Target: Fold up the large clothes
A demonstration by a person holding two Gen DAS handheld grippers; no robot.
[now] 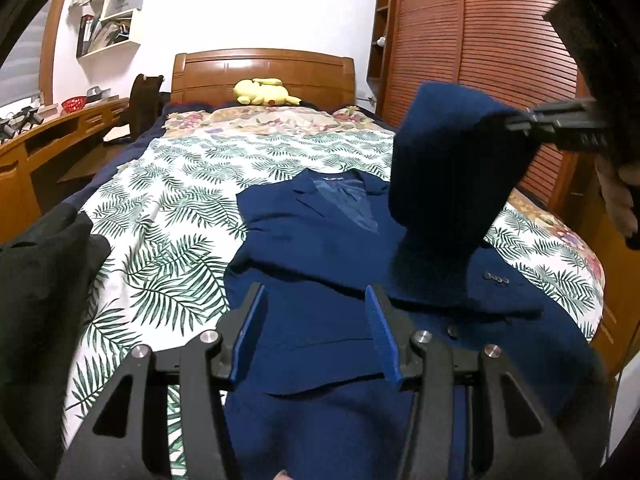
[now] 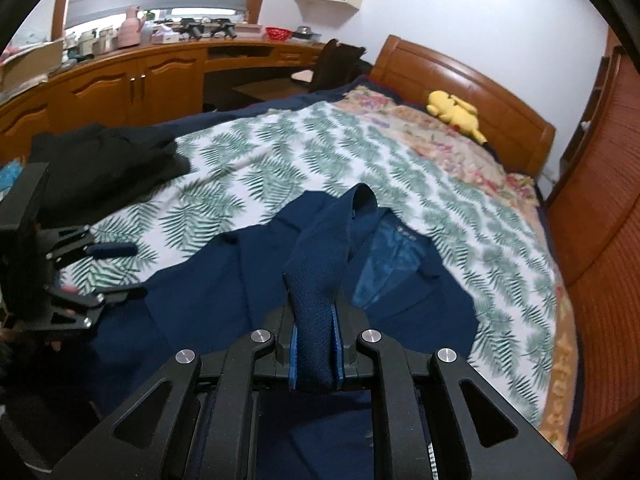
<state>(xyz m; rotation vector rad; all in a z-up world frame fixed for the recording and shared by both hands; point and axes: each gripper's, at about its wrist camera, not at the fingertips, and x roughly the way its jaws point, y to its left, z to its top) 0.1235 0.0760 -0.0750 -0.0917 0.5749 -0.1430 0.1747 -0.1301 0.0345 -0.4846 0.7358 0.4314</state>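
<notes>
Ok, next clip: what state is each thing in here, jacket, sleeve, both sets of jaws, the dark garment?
Blue jacket: lying face up on the bed, collar toward the headboard, not yet folded.
Jacket sleeve: lifted off the jacket, pinched in the right gripper.
Right gripper: jaws shut on the sleeve.
Left gripper: jaws open, nothing between them, over the jacket's lower part.
Black garment: crumpled at the bed's edge, untouched.

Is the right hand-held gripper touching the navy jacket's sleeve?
Touching. The right wrist view shows the right hand-held gripper with its blue pads clamped on a fold of the navy jacket's sleeve, no gap either side.
</notes>
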